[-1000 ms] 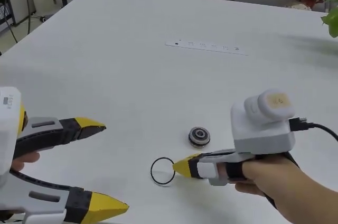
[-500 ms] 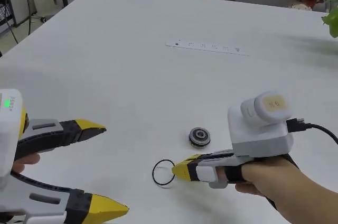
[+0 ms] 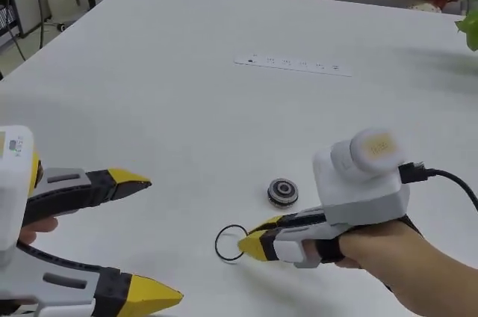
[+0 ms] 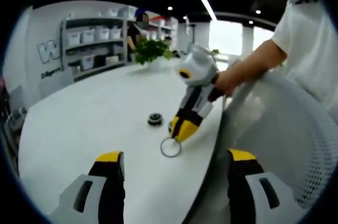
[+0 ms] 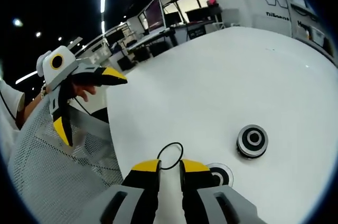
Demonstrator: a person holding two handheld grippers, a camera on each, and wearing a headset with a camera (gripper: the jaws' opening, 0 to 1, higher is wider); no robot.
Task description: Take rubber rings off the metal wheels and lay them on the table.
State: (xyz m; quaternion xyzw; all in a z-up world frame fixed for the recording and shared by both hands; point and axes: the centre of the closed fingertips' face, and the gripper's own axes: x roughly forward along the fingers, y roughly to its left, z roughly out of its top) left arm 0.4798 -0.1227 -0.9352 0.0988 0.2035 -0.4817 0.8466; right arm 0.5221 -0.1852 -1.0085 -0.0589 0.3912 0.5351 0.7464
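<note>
The left tool [image 3: 164,239] gapes wide and empty over the white worktop [image 3: 187,93]. Further off, the right tool [image 5: 170,167] has its jaws nearly closed at the edge of the thin black rubber ring [image 3: 217,243], which lies flat; it is possibly pinching it. Just beyond sits a round metal wheel [image 3: 282,192].

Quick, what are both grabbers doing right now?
Left gripper: open, holding nothing.
Right gripper: nearly closed at the ring; whether it grips, cannot tell.

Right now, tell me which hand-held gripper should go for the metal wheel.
Right, probably: the right hand-held gripper sits beside the metal wheel, tips at the rubber ring; the left hand-held gripper hangs open, farther away.
</note>
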